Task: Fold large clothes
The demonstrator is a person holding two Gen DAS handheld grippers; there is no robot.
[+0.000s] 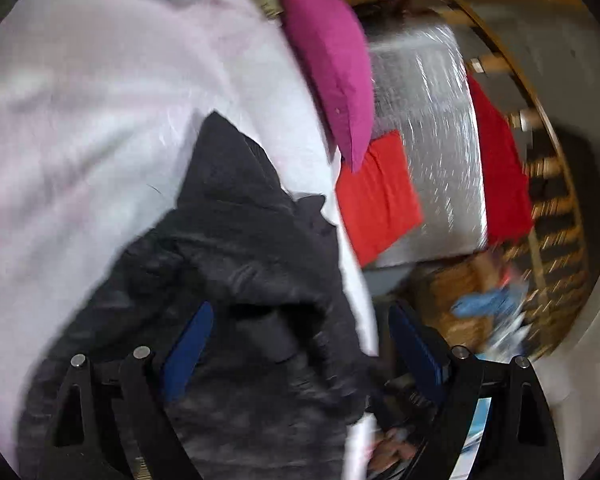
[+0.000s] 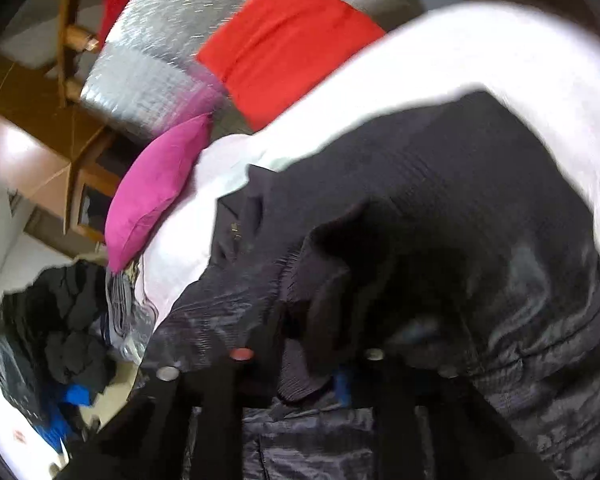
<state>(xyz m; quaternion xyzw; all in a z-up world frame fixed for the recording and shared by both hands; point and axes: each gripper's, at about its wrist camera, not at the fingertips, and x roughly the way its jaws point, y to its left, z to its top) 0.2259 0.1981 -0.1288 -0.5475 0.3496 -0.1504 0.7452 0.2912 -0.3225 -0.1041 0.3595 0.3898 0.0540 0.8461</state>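
Magenta pillow at white sheet's edge, orange-red cushion and darker red cushion on silvery mat, wooden furniture behind, blue cloth blurred.

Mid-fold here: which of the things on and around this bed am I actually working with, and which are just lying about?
In the job:
black jacket, spread on the white sheet
right gripper, shut on the jacket's fabric
left gripper, open over the jacket

Lying about:
magenta pillow
red cushion
silver mat
dark clothes pile
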